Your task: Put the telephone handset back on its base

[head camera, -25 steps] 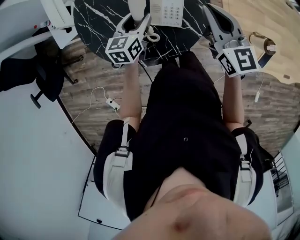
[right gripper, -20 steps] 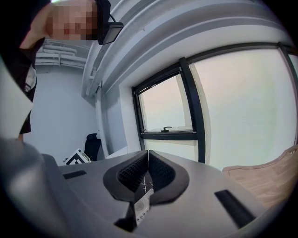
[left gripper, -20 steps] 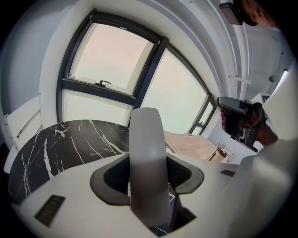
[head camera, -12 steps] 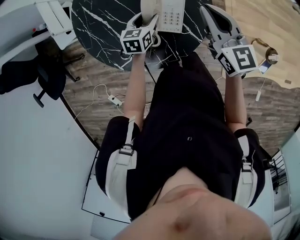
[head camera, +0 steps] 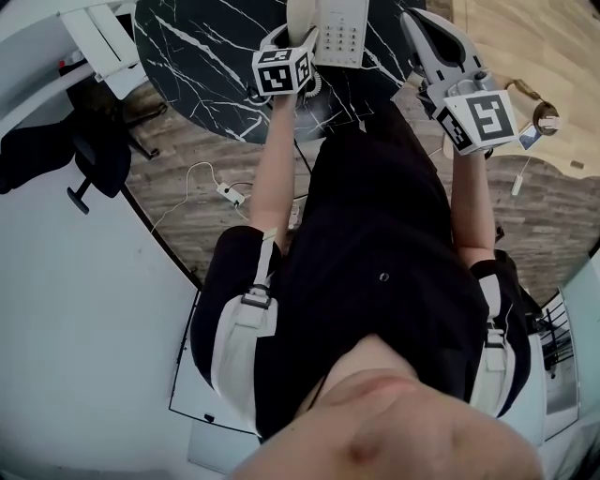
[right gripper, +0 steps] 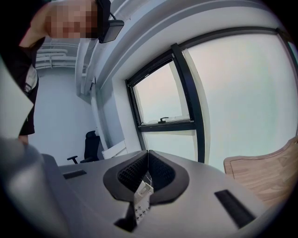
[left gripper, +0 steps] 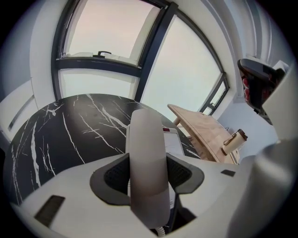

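My left gripper [head camera: 292, 36] is shut on the white telephone handset [head camera: 298, 13]. In the left gripper view the handset [left gripper: 147, 153] stands between the dark pads [left gripper: 116, 175] and points away from me. It is over the left side of the white telephone base [head camera: 341, 28], which stands on the black marble table [head camera: 202, 56]. I cannot tell whether the handset touches the base [left gripper: 174, 142]. My right gripper [head camera: 414, 19] hovers at the table's right edge, shut and empty. In the right gripper view [right gripper: 148, 160] its jaw tips meet.
The coiled cord [head camera: 314, 82] hangs by the table's near edge. A wooden table [left gripper: 205, 135] with a small roller-like object [left gripper: 235, 139] stands to the right. A black office chair [head camera: 89, 159] and floor cables [head camera: 220, 192] are at the left. Windows lie beyond the table.
My left gripper has carried the handset forward and to the right, from the table's near edge up alongside the base. The right gripper has barely moved.
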The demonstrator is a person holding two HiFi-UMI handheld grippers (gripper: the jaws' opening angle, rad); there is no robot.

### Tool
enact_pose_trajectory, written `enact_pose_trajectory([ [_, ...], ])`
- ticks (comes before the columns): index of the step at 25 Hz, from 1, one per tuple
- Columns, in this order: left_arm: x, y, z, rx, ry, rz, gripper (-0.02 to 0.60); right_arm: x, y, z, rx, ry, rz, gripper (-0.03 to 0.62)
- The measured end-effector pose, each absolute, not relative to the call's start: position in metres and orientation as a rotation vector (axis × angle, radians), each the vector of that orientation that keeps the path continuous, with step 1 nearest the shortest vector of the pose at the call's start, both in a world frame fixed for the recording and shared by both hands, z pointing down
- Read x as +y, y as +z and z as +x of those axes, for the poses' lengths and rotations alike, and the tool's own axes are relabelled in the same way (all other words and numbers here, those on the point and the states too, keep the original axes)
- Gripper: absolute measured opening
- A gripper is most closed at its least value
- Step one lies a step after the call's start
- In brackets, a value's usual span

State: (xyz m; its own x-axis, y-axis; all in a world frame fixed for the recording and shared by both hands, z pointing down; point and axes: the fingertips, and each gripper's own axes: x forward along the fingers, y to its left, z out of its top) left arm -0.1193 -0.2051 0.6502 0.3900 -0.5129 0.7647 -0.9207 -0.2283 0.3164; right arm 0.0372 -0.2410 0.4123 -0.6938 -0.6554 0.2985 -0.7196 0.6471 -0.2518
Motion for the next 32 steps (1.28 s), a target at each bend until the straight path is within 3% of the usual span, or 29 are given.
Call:
enact_pose_trajectory([
  [32, -0.216, 0.676, -0.115, -1.274, 0.783, 1.824, 0.255, -0.243, 0.423, 0.042, -2.661, 0.556, 1.120, 0.031],
])
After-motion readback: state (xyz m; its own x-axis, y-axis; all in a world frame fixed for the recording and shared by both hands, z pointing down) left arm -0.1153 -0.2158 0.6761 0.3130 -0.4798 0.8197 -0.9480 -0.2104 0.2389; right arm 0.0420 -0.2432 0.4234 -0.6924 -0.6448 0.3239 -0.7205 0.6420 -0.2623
